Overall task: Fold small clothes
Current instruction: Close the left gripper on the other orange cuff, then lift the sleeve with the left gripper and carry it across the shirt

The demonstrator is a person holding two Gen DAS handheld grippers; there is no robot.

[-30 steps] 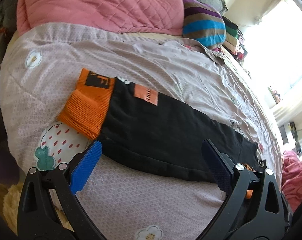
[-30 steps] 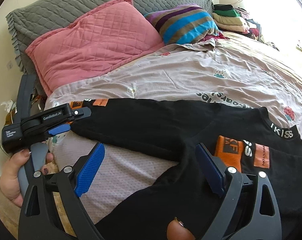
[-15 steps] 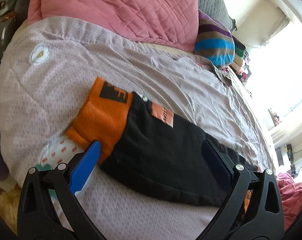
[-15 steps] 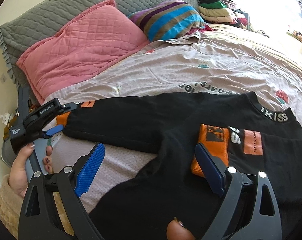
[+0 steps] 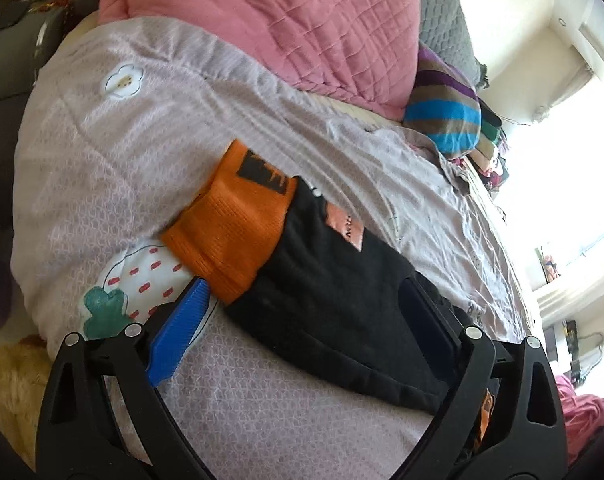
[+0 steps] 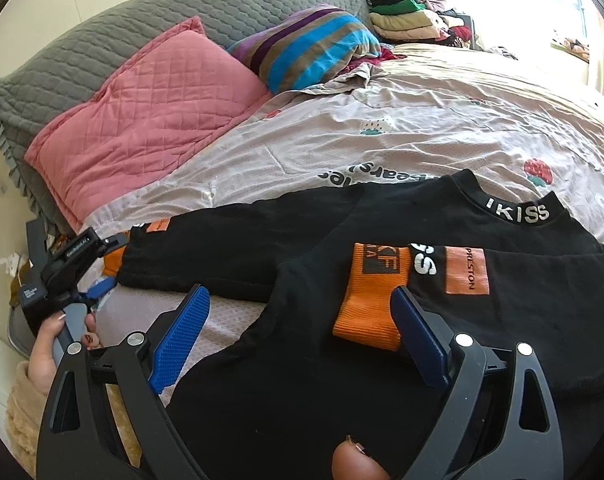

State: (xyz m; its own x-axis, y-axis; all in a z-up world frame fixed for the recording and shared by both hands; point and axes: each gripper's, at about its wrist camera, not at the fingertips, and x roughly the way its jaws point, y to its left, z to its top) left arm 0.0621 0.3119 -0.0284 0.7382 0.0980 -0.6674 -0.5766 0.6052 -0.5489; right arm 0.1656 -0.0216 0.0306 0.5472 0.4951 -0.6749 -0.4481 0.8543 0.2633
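A black sweatshirt (image 6: 481, 344) with orange cuffs lies flat on the bed; its collar (image 6: 517, 211) reads IKISS. One sleeve is folded across the body, and its orange cuff (image 6: 369, 300) sits just ahead of my right gripper (image 6: 300, 332), which hovers open over the black cloth. The other sleeve (image 5: 333, 292) stretches out to the left and ends in an orange cuff (image 5: 238, 224). My left gripper (image 5: 302, 320) is open astride that sleeve, its blue finger (image 5: 182, 328) touching the cuff's near edge. In the right wrist view a hand (image 6: 50, 352) holds the left gripper (image 6: 112, 266) at that cuff.
The bedsheet (image 6: 421, 132) is pale lilac with cartoon prints. At the head of the bed are a pink quilted pillow (image 6: 150, 100), a grey quilted one (image 6: 102, 40) and a striped cushion (image 6: 313, 44). Folded clothes (image 6: 401, 16) are piled at the far corner. The bed edge is at left.
My left gripper has moved in toward the outstretched sleeve, so the orange cuff now sits at its blue finger. My right gripper has edged closer to the folded cuff. Both stay open.
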